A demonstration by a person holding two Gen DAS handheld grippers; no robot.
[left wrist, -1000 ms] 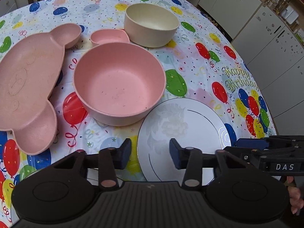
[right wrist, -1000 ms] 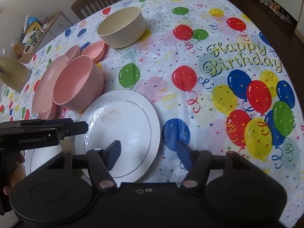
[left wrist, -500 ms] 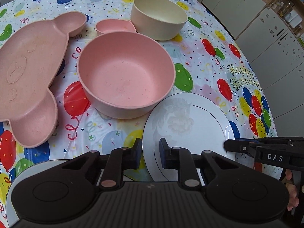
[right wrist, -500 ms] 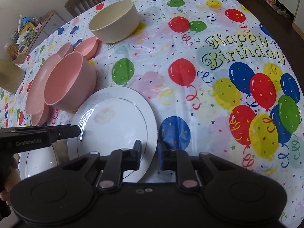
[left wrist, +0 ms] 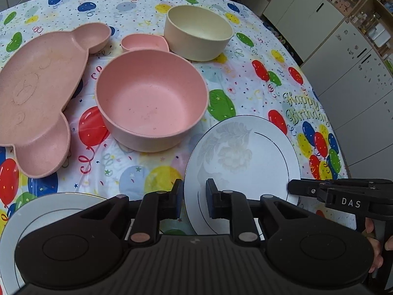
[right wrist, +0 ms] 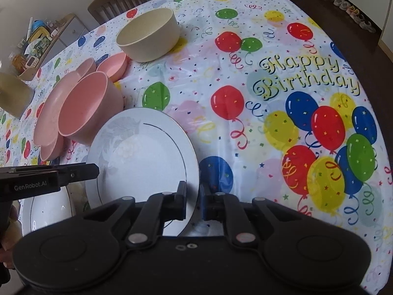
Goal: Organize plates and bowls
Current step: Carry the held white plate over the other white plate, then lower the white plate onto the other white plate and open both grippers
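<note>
a: which step is this?

b: the grasp on the white plate [right wrist: 137, 152], i'd say. the right gripper [right wrist: 192, 202] has its fingers [right wrist: 181, 201] drawn in narrow on the plate's near right rim, one above and one below. the left gripper [left wrist: 194, 201] pinches the same plate [left wrist: 243, 157] at its near left rim, fingers [left wrist: 176, 200] equally narrow.

a: so both hold one plate?

b: it looks so. the plate seems tipped, far edge low toward the table [right wrist: 270, 78], near edge raised, though i can't tell if it is fully clear of the cloth.

a: where does it go?

b: probably onto the second white plate [left wrist: 49, 209], which lies just left of the left gripper, low in that view. that would stack like with like.

a: and the bowls?

b: untouched: pink bowl [left wrist: 151, 98] just beyond the plate, cream bowl [left wrist: 197, 33] farther back, small pink dish [left wrist: 145, 43] and the bear-shaped tray [left wrist: 36, 91] to the left.

a: what does the next move need?

b: a level lift, both grips moving together, then a carry left, clear of the pink bowl's rim.
</note>
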